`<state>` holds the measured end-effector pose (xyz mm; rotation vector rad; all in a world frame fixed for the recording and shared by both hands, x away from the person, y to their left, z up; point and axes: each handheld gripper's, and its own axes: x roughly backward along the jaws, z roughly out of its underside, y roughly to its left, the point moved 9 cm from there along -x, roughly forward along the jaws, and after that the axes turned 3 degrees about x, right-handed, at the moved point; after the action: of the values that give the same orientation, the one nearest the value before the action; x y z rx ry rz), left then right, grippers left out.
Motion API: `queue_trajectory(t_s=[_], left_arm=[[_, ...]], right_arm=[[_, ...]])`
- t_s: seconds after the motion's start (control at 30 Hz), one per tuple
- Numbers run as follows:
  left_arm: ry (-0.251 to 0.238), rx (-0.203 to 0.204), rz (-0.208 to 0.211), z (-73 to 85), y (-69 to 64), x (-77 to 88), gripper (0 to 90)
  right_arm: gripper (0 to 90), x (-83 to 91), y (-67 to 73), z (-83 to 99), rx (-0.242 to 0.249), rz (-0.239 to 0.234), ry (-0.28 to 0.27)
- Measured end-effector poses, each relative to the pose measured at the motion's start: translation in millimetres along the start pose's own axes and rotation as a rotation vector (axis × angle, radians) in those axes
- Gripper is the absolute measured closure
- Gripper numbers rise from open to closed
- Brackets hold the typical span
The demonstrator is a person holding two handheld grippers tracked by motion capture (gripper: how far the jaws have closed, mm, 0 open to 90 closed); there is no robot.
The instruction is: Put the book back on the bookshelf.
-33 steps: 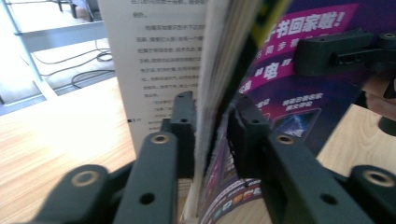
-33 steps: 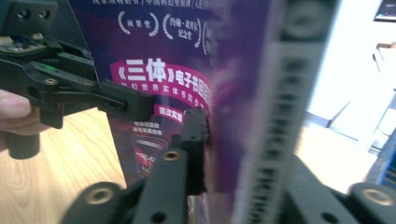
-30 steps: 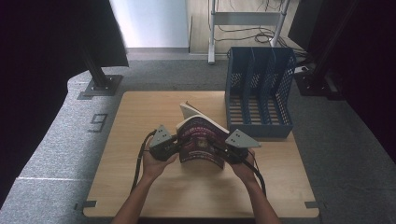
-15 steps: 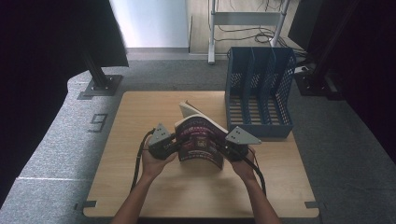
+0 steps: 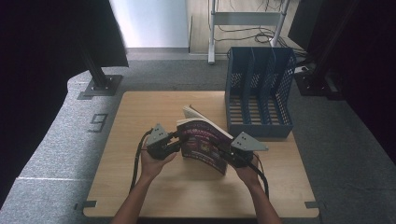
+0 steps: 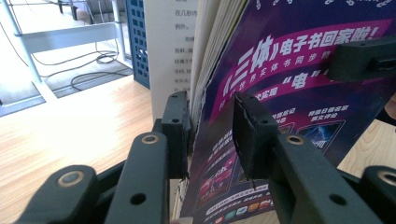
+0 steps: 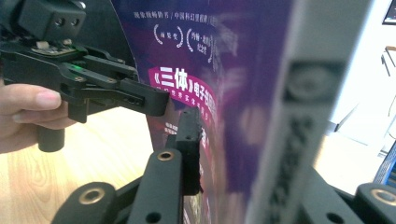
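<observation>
A paperback book (image 5: 203, 144) with a purple cover stands on edge at the middle of the wooden table (image 5: 140, 112), tilted, its pages fanning at the top. My left gripper (image 5: 180, 140) is at its left edge. In the left gripper view the jaws (image 6: 212, 135) have just been opening: one pad lies by the page edges and the other stands a little off the cover (image 6: 289, 70). My right gripper (image 5: 224, 156) holds the spine side. Its near pad (image 7: 189, 140) presses on the cover (image 7: 233, 70), the blurred spine hides the other, and these jaws have just eased open slightly.
A blue mesh file holder (image 5: 259, 93) with several slots stands at the table's back right, close behind the book. A black stand base (image 5: 100, 86) sits on the grey floor at the back left. My left gripper (image 7: 93, 79) and its hand (image 7: 28, 112) appear across the cover.
The book has been tipped more upright between the two grippers and now leans to the right. Both hands have stayed almost where they were.
</observation>
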<state>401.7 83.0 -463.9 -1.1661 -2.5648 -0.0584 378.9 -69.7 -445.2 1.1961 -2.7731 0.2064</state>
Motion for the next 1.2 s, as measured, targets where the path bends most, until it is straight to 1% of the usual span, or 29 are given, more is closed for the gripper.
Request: queue_trajectory(t_s=[0.07,0.1,0.27,0.37,0.47,0.6,0.67,0.8,1.0,1.07,1.2], left_arm=[[-0.001,0.001,0.002,0.0,0.3,-0.5,68.3],[0.000,0.001,0.001,0.1,0.6,-0.7,69.1],[0.002,0.000,0.002,0.5,0.8,-0.9,69.7],[0.002,0.000,-0.002,0.6,0.6,-0.7,69.6],[0.001,0.000,-0.003,0.8,0.5,-0.4,69.4],[0.007,0.001,-0.009,1.8,1.0,-1.0,68.7],[0.015,-0.002,-0.018,3.2,1.9,-1.2,66.1],[0.021,-0.002,-0.035,7.0,4.4,0.4,54.5],[0.019,0.029,-0.058,12.8,11.2,10.5,43.6],[0.024,0.036,-0.068,16.1,13.7,13.1,41.5],[0.036,0.053,-0.077,25.5,17.4,19.1,41.5]], right_arm=[[70.8,-6.2,-1.8,-0.4,-0.002,-0.006,0.014],[72.2,-10.6,-3.8,-1.6,-0.005,-0.006,0.017],[76.1,-12.8,-8.7,-4.0,-0.019,0.001,0.025],[77.9,-12.4,-7.7,-4.8,-0.016,-0.004,0.031],[78.7,-11.3,-6.1,-7.4,-0.016,-0.015,0.023],[81.0,-11.7,-6.1,-8.2,-0.017,-0.008,0.026],[81.3,-11.7,-6.3,-8.3,-0.018,-0.001,0.030],[81.6,-12.1,-7.3,-8.6,-0.035,0.013,0.035],[81.7,-13.1,-11.0,-9.3,-0.063,0.042,0.030],[81.7,-11.6,-11.3,-9.9,-0.074,0.045,0.016],[81.7,-10.9,-9.2,-11.0,-0.063,0.040,0.015]])
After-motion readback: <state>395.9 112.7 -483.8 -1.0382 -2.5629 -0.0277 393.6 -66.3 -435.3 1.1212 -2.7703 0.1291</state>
